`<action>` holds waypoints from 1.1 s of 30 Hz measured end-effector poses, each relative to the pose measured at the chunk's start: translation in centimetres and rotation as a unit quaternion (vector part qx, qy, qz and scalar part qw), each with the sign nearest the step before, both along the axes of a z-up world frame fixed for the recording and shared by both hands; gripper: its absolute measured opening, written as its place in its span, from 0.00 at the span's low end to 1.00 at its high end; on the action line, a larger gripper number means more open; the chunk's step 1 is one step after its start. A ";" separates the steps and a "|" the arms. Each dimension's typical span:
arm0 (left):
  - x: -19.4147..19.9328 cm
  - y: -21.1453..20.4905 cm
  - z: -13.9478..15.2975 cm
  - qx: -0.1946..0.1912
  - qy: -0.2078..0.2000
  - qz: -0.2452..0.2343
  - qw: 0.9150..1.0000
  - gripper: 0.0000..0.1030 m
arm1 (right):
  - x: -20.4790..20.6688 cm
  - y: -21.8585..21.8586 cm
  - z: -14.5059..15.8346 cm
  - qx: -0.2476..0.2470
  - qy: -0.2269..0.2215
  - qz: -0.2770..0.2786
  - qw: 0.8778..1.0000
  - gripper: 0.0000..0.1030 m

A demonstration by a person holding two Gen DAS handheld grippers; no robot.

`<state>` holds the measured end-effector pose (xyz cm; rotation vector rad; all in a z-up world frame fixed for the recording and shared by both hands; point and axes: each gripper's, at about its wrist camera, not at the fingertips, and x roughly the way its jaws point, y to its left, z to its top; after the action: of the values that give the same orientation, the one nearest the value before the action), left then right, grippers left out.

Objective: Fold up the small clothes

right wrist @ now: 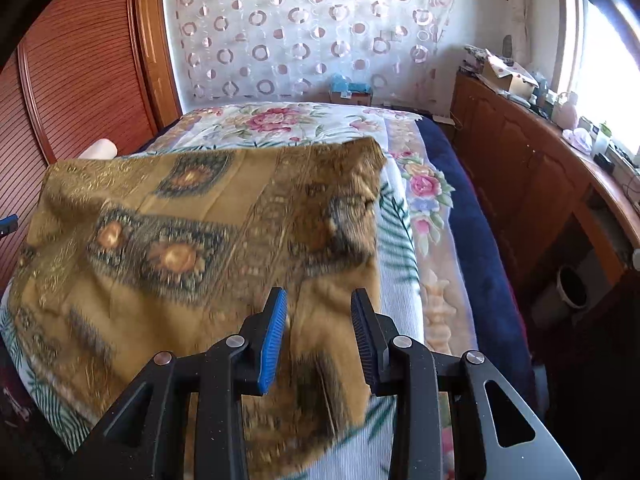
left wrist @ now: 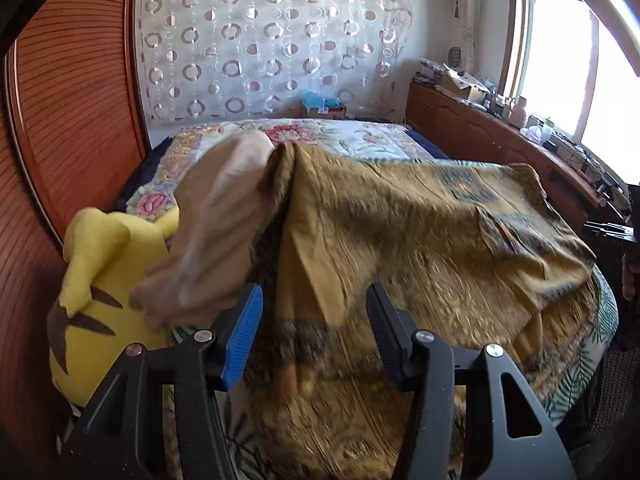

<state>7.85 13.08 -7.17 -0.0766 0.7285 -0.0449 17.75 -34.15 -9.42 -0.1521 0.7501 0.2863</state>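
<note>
Left wrist view: the left gripper (left wrist: 314,334) stands with jaws wide, holding nothing. The cloth (left wrist: 420,248), a gold patterned piece, lies spread over the bed (left wrist: 360,136), apparently laid flat so an edge can be taken for folding. It fills the gap between the jaws and runs on toward 12 and 2 o'clock. A beige garment (left wrist: 216,216) lies at 11 o'clock, partly resting on a yellow plush (left wrist: 100,280) at 9 o'clock.

Right wrist view: the right gripper (right wrist: 319,336) is also open, jaws moderately apart, empty. The cloth (right wrist: 192,240) stretches from 9 to 12 o'clock; its near right corner sits directly between and beneath the jaws. Whether the fingers touch it cannot be told.
</note>
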 end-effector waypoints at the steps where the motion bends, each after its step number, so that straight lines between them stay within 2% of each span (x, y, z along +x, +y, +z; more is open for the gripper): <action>1: -0.4 -0.2 -0.4 -0.004 0.003 0.000 1.000 0.53 | -0.5 -0.2 -0.2 0.000 0.002 -0.002 1.000 0.34; 5: -0.7 -0.8 -2.1 -0.008 0.029 -0.005 1.000 0.53 | -2.4 -0.8 -0.3 0.006 0.007 -0.006 1.000 0.34; 11: -0.5 -0.9 -4.0 0.001 0.066 0.002 0.998 0.53 | -2.9 -0.2 -0.6 -0.004 0.013 -0.009 1.000 0.34; 15: -0.8 -0.5 -3.9 0.006 0.054 0.015 0.998 0.53 | -2.5 0.5 -1.5 -0.012 0.015 -0.021 1.000 0.34; 19: -1.1 -0.2 -3.2 0.004 0.035 0.022 0.999 0.53 | -2.6 1.0 -1.7 -0.015 -0.002 -0.027 1.000 0.34; 22: -0.9 -0.3 -3.1 0.001 0.031 0.012 0.999 0.47 | -3.0 1.3 -2.2 -0.024 -0.012 -0.026 0.999 0.36; 24: -0.6 -0.3 -3.4 0.009 0.038 0.015 0.999 0.47 | -3.3 1.4 -2.4 -0.026 -0.018 -0.025 0.999 0.37; 27: -0.1 -0.1 -4.1 0.014 0.050 0.021 0.998 0.37 | -3.9 1.2 -2.8 -0.024 -0.024 -0.031 0.999 0.37; 29: 0.0 -0.1 -4.4 0.013 0.057 0.018 0.998 0.10 | -4.2 1.0 -2.7 -0.022 -0.024 -0.037 0.999 0.37; 31: -0.2 -0.2 -4.4 0.008 0.056 0.009 0.998 0.04 | -4.3 1.0 -2.5 -0.035 -0.020 -0.036 0.999 0.37; 33: -0.6 -0.5 -3.8 0.000 0.048 -0.004 0.999 0.03 | -4.3 1.0 -2.4 -0.046 -0.020 -0.037 0.998 0.37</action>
<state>7.29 12.61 -11.02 -0.0758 0.8249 -0.0479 13.46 -33.18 -11.87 -0.2150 0.7286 0.1777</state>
